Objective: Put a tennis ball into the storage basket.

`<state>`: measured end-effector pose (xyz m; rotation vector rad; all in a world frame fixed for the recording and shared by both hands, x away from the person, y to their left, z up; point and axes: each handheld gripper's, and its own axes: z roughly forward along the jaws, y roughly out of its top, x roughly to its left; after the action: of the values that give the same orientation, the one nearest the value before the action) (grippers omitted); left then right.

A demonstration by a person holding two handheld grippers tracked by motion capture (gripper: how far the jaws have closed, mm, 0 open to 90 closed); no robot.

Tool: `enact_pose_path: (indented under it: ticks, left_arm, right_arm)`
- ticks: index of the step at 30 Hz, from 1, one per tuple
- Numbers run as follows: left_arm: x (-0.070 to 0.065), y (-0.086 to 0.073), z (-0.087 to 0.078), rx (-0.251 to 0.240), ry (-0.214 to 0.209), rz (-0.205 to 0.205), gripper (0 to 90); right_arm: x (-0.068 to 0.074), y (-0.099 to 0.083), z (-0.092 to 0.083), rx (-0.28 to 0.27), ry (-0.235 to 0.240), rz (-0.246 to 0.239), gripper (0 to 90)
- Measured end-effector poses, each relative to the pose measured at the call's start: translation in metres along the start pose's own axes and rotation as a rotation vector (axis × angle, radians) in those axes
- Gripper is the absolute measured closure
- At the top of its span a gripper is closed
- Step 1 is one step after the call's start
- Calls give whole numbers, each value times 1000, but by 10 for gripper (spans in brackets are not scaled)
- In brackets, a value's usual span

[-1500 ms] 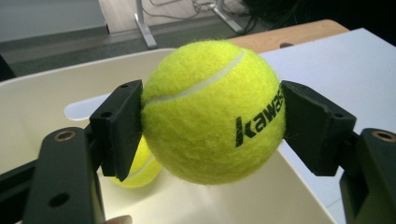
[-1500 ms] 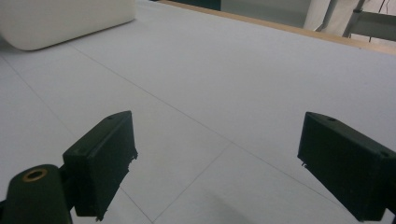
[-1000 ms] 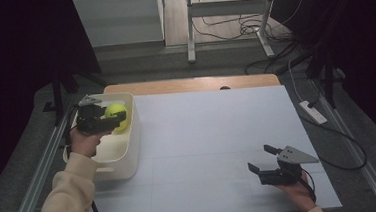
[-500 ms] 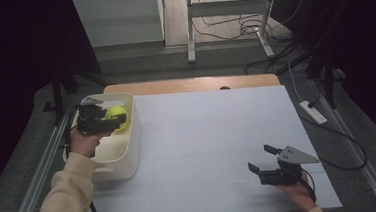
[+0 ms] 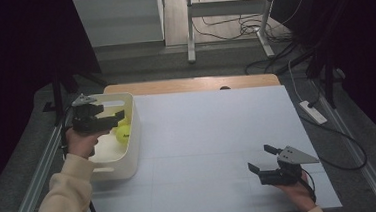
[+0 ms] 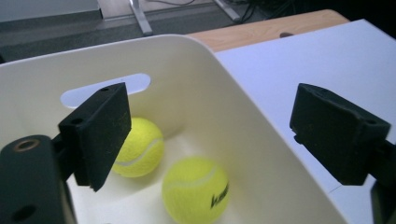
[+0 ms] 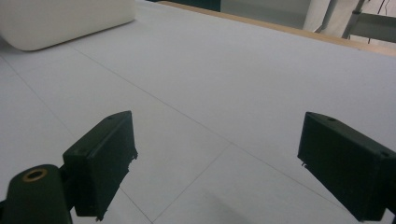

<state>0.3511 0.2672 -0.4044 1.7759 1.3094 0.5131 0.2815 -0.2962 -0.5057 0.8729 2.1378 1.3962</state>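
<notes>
1. Two yellow tennis balls lie in the cream bin [image 6: 261, 154] at the left edge of the tabletop [image 5: 214, 149]. In the left gripper view, the plain ball [image 6: 140, 149] rests against the bin's far wall under the handle slot, and the ball with dark lettering [image 6: 196, 189] sits just beside it, nearer the camera.
2. From the high view, one ball [image 5: 123, 133] shows inside the bin [image 5: 129, 160], close to its right wall, just below the jaws of the left claw.
3. Left claw [image 5: 118, 115]: held above the bin's opening by the person's left hand [image 5: 81, 143]. Its jaws have just been opening and now stand wide apart. Nothing sits between them; both balls lie loose on the bin floor below.
4. Right claw [image 5: 261, 160]: low over the near right part of the tabletop, well apart from the bin, held in the right hand [image 5: 296, 191]. Its jaws stand wide with only the bare white surface between them.
5. Beyond the right claw's jaws, in the right gripper view, the bin's rounded corner [image 7: 65, 21] appears at the upper left.
</notes>
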Motion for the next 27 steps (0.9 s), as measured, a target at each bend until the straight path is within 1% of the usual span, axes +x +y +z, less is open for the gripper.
enact_pose_path:
  ticks: [3, 5, 6, 8, 9, 11, 15, 17, 18, 19, 22, 27]
  left_arm:
    - [-1, 0, -3, -17, -14, -9, 112]
    - [-2, 1, -6, -38, -25, -30, 100]
    - [-2, 1, -6, -38, -25, -30, 99]
    - [-4, 1, -9, -55, -35, -31, 95]
    - [-5, 1, -11, -67, -50, -20, 93]
    - [-6, 1, -13, -75, -54, -14, 92]
    - [-12, 1, -19, -102, -100, 2, 90]
    - [-15, -1, -23, -125, -152, -1, 90]
    - [-17, -2, -26, -143, -170, 5, 92]
    - [-17, -2, -26, -143, -170, 5, 92]
    - [-24, -4, -31, -164, -197, 23, 92]
    - [-35, -10, -36, -179, -235, 46, 94]
  right_arm:
    - [0, 0, 0, 0, 0, 0, 111]
    - [0, 0, 0, -3, 1, 1, 111]
    - [0, 0, 0, -3, 1, 1, 110]
    - [0, 0, 0, -3, 1, 2, 111]
    - [0, 0, 0, -1, 0, 4, 111]
    - [-1, 0, 0, -1, -1, 5, 111]
    - [-1, -1, 0, -3, 2, 9, 111]
    - [-2, -1, 0, -2, 1, 9, 110]
    - [-2, -1, 0, -6, 3, 17, 111]
    - [-2, -1, 0, -6, 3, 17, 111]
    - [-3, 0, 2, -11, 8, 24, 111]
    - [-3, 0, 4, -13, 23, 23, 111]
